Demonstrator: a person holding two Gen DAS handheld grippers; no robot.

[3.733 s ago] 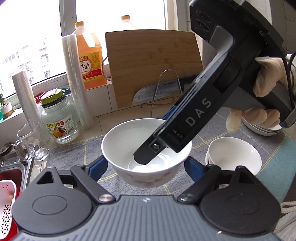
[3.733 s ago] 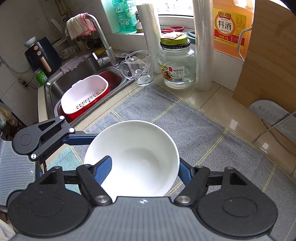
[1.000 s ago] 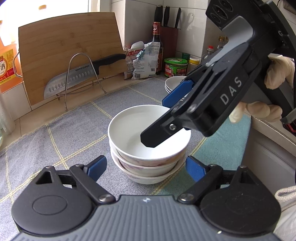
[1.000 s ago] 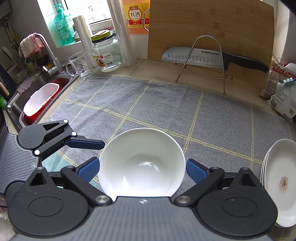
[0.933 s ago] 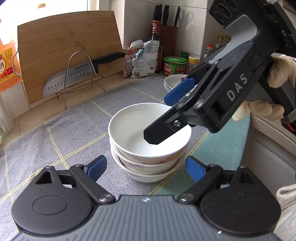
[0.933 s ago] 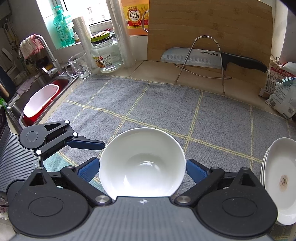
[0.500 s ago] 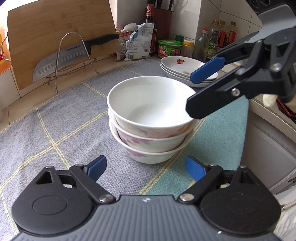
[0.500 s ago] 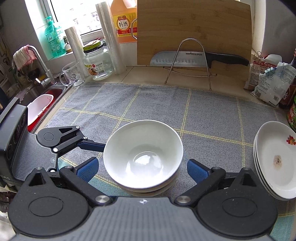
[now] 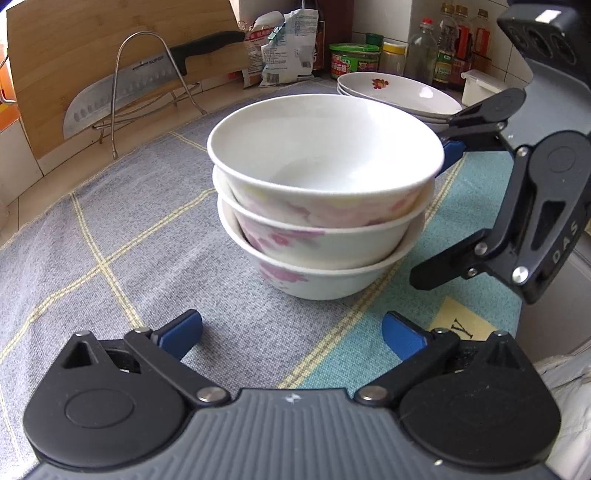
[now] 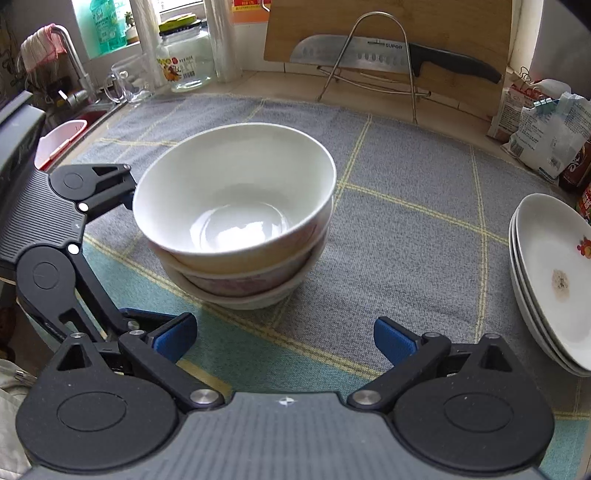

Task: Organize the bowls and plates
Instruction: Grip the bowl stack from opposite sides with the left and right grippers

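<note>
A grey cloth (image 10: pixel 406 236) with thin yellow grid lines covers the desk (image 10: pixel 280 79), turning teal toward its near edge. Behind it a bamboo cutting board (image 10: pixel 388 22) leans against the wall, with a cleaver (image 10: pixel 369 51) resting on a wire stand (image 10: pixel 380 55) in front of it. At the left a bright window (image 10: pixel 103 14) lets in daylight above a sill holding a green bottle (image 10: pixel 107 33) and a glass jar (image 10: pixel 184 62). A steel faucet (image 10: pixel 70 55) draped with a rag stands over the sink. In the left wrist view, white tiled walls (image 9: pixel 391 18) meet in a corner crowded with sauce bottles (image 9: pixel 447 48), jars and food packets (image 9: pixel 284 51).
</note>
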